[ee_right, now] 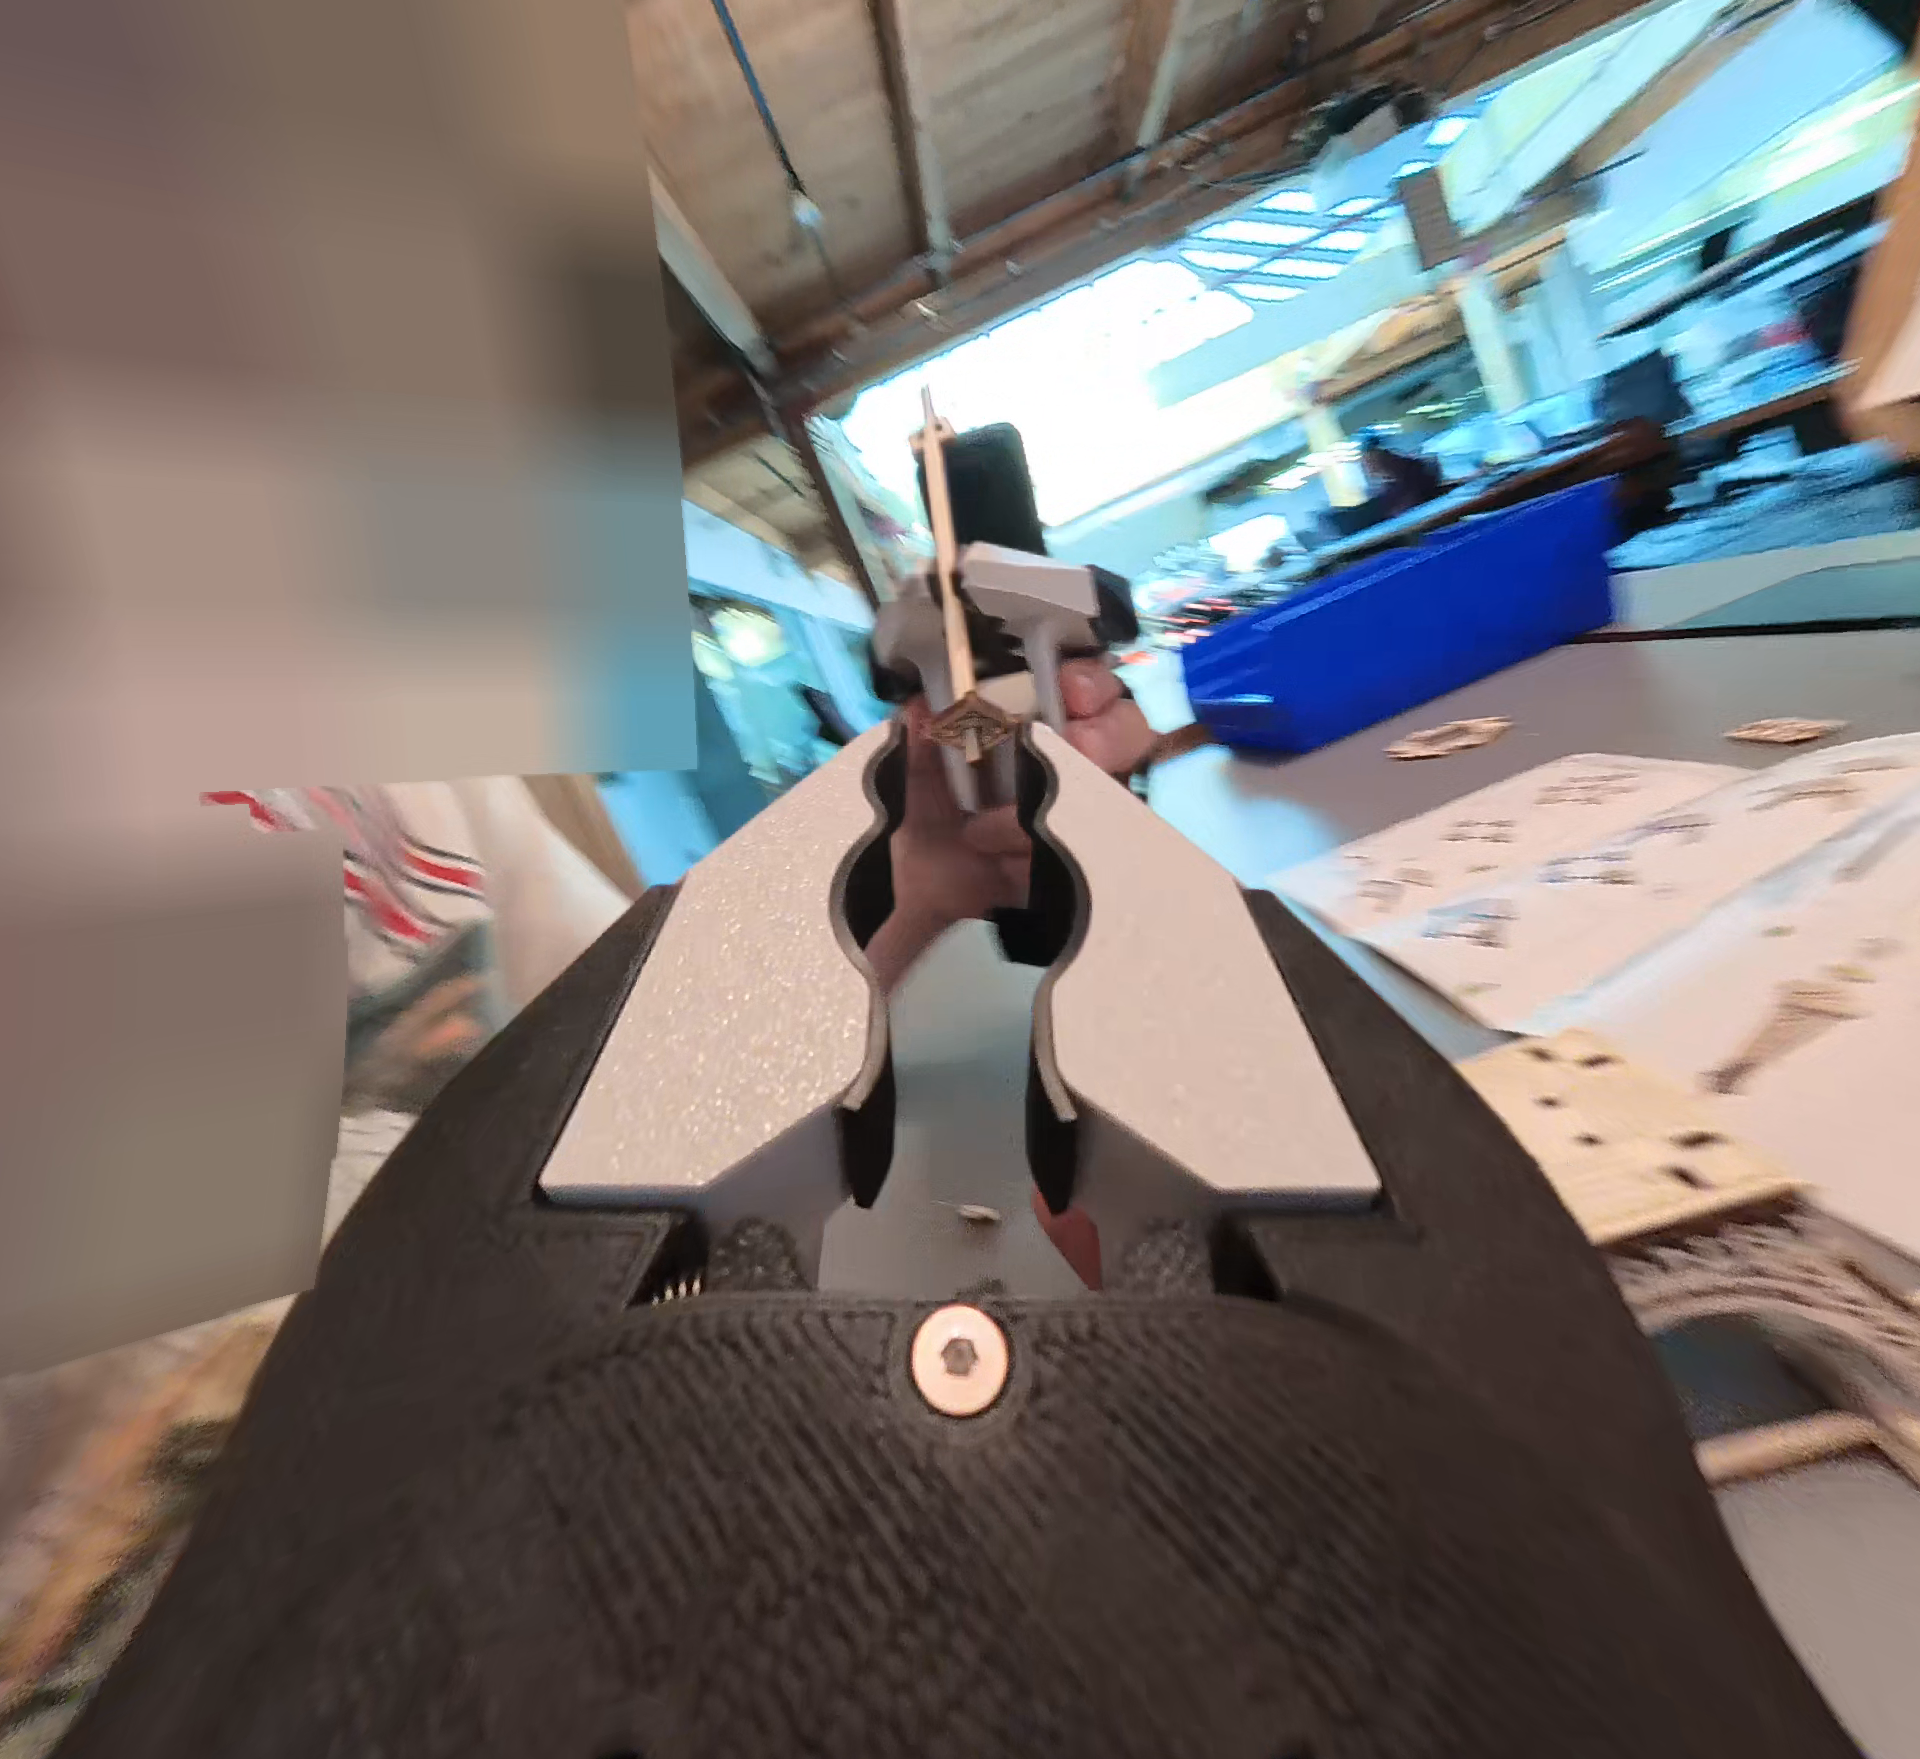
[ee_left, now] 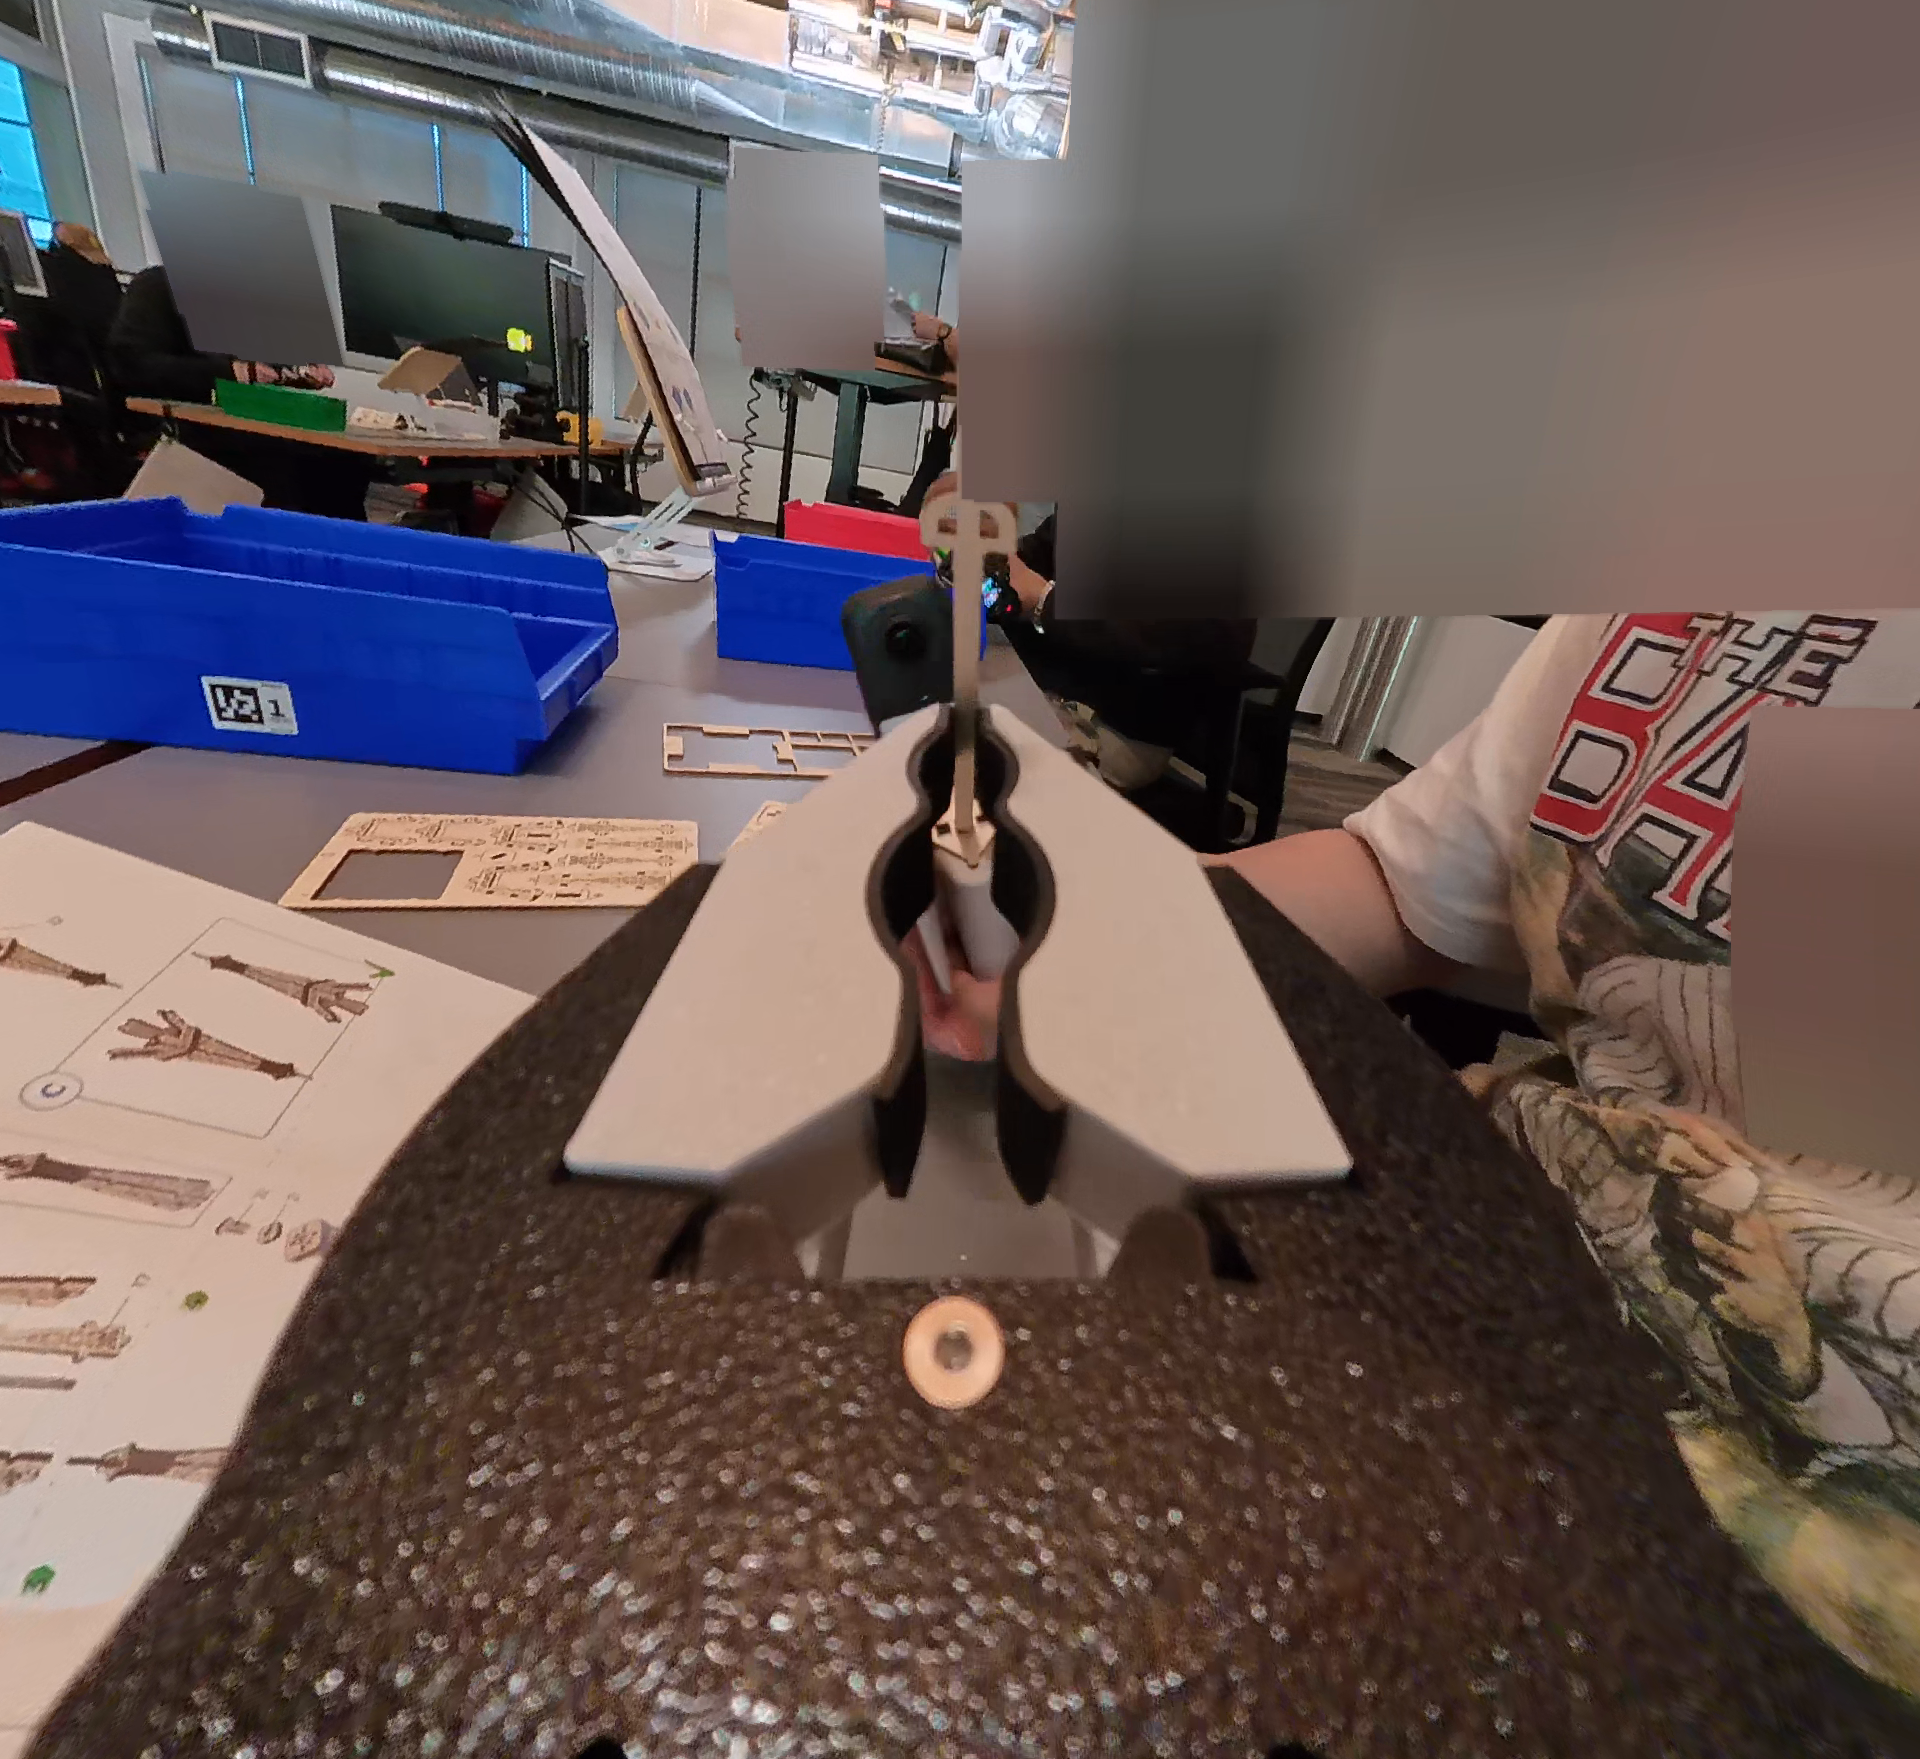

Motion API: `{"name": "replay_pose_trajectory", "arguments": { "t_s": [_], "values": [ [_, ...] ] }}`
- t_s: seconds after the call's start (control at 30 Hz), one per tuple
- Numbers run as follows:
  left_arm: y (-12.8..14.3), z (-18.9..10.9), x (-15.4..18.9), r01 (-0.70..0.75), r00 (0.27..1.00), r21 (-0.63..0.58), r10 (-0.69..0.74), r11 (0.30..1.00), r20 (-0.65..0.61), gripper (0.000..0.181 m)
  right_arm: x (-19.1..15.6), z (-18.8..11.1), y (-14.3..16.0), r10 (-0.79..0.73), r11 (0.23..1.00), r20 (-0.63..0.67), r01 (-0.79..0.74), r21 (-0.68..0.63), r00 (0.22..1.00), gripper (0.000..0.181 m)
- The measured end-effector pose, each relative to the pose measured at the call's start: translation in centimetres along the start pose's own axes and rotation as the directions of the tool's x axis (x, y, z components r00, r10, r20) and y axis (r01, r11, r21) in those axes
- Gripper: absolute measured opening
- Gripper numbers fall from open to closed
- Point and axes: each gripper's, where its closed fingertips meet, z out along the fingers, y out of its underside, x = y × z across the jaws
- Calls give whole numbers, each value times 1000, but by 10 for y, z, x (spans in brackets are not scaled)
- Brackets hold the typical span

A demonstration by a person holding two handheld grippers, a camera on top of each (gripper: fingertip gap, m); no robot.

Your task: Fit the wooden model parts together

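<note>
- Left wrist view: the left gripper (ee_left: 964, 722) has its tips pressed together on the thin wooden strip (ee_left: 966, 629). The strip stands upright out of the tips, well above the grey table (ee_left: 644, 774).
- The strip's lower end runs down between the fingers to a small wooden piece (ee_left: 961, 839). Just below that piece are the grey tips of the right gripper (ee_left: 971, 920), pointing up at it from the near side.
- On the table to the left lie a punched wooden parts sheet (ee_left: 499, 862) and an instruction sheet (ee_left: 208, 1086). A blue bin (ee_left: 312, 608) sits farther off.
- Right wrist view: this view is blurred. The small wooden piece (ee_right: 966, 730), diamond-shaped here, sits at the tips of the right gripper (ee_right: 964, 738), with the strip (ee_right: 948, 566) rising beyond it in the left gripper (ee_right: 951, 660).
- A gap shows between the right tips on either side of the piece, so I cannot tell whether they pinch it or only frame it.
- Handling, as a judgement: both parts look like thin laser-cut ply, which is very light and stiff along its length. It would snap easily if bent sideways or twisted.
- The strip is best held flat-faced close to the joint, as it is now, so that the push runs along its length.
- The small piece should be taken by its outer edges, leaving its centre slot free.
</note>
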Motion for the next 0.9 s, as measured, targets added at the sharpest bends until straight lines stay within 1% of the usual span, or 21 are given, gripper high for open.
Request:
{"name": "replay_pose_trajectory", "arguments": {
  "t_s": [0.03, 0.07, 0.1, 0.13, 0.2, 0.23, 0.3, 0.43, 0.47, 0.53, 0.57, 0.6, 0.67, 0.7, 0.73, 0.8, 0.9],
  "values": [
    [-2, -1, 0, -2, 1000, 9, 2, 1000, -2, 1, -4, -1, -2, 52, 998, 43, -53, 17, 998, 13],
    [-3, -1, 1, -3, 1000, 17, 3, 1000, -8, 1, -4, -2, -5, 111, 993, 66, -114, 34, 992, 13],
    [-5, -2, 3, -7, 1000, 28, 7, 1000, -16, 1, -3, -4, -6, 156, 986, 86, -160, 46, 984, 5],
    [-7, -2, 4, -12, 1000, 38, 13, 999, -23, 1, -3, -4, -7, 189, 979, 98, -194, 54, 977, 1],
    [-6, -2, 7, -15, 999, 32, 16, 999, -35, 1, -4, -4, -7, 207, 975, 115, -215, 62, 971, 1],
    [-5, -2, 6, -20, 999, 25, 21, 999, -32, 1, -3, -3, -4, 210, 975, 103, -216, 48, 972, 0],
    [-3, -1, 8, -28, 999, 16, 29, 999, -42, 0, 0, 0, 3, 228, 973, 87, -230, 8, 970, 7],
    [-3, 1, 8, -38, 999, 13, 39, 999, -38, 1, -3, 0, 5, 252, 967, 115, -254, -1, 961, 6],
    [-3, 1, 8, -41, 999, 12, 41, 999, -32, 1, -3, 0, 4, 242, 970, 114, -244, 3, 963, 8],
    [-3, 0, 5, -41, 999, 11, 41, 999, -12, 1, -1, -1, 3, 170, 985, 86, -171, 4, 982, 23],
    [-3, 0, 3, -39, 999, 14, 39, 999, -1, 1, -2, -1, 4, 106, 994, 69, -106, -10, 992, 28],
    [-3, 0, 2, -31, 1000, 13, 31, 999, -1, 1, -2, 0, 8, 27, 999, 44, -26, -40, 999, 30],
    [-2, 0, 1, -23, 1000, 11, 23, 1000, 1, 1, 1, 3, 15, -103, 990, -5, 102, -96, 995, 40],
    [-1, 1, 2, -21, 1000, 4, 21, 1000, -3, 1, -1, 5, 16, -147, 984, -4, 145, -98, 989, 33],
    [0, 2, 3, -20, 1000, -1, 20, 1000, -8, 0, -1, 5, 15, -175, 981, -13, 173, -93, 985, 22],
    [1, 3, 4, -18, 1000, -6, 18, 1000, -13, 0, 1, 4, 12, -192, 979, -41, 188, -76, 981, 13],
    [1, 5, 5, -16, 1000, -2, 16, 1000, -24, 0, 2, 1, 8, -186, 981, -37, 184, -63, 982, 7]
  ]
}}
